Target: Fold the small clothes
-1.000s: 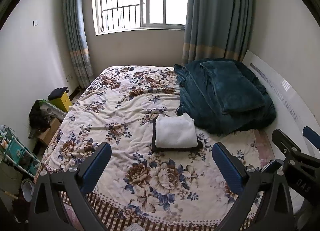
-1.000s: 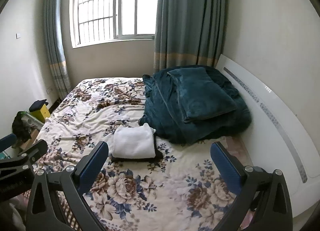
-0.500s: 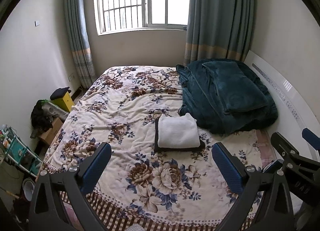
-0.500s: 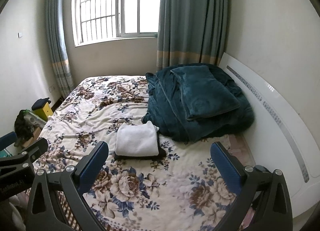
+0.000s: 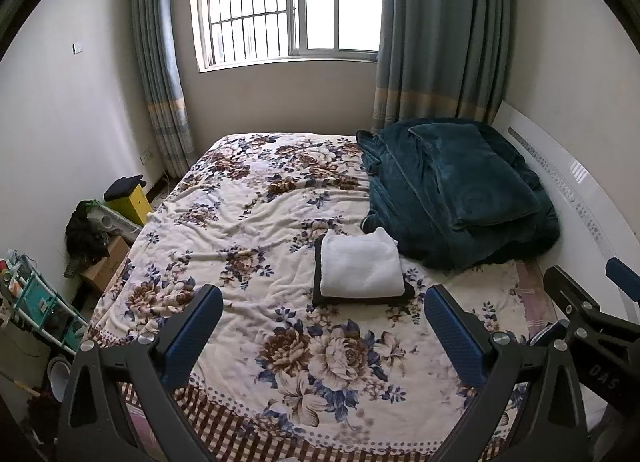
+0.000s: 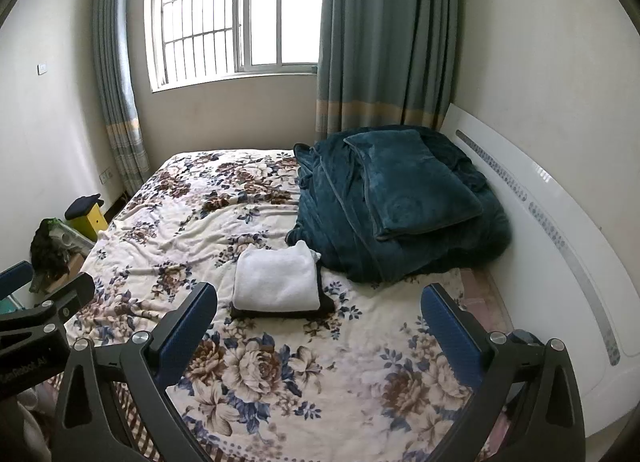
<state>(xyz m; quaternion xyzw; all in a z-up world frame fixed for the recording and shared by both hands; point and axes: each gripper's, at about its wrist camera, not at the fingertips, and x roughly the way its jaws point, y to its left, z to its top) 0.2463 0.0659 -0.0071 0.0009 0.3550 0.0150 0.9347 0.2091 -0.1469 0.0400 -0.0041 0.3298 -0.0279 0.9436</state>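
A folded white garment (image 5: 360,267) (image 6: 276,276) lies on top of a folded black garment (image 5: 362,299) (image 6: 284,311), stacked on the floral bedspread (image 5: 256,230) (image 6: 192,222). My left gripper (image 5: 320,326) hovers open above the near part of the bed, well short of the stack, with nothing between its blue fingers. My right gripper (image 6: 318,322) is likewise open and holds nothing, with the stack just beyond its fingertips. Each gripper shows at the edge of the other's view.
A heap of dark teal blankets (image 5: 456,190) (image 6: 396,198) fills the bed's right side against the white headboard (image 6: 540,222). Left of the bed are a yellow box (image 5: 130,202), a cardboard box with dark clothing (image 5: 86,238) and a teal rack (image 5: 36,306). Window and curtains stand behind.
Both grippers have tilted or drifted slightly, so the bed and stack sit a little further right in both views. Nothing was taken hold of or let go.
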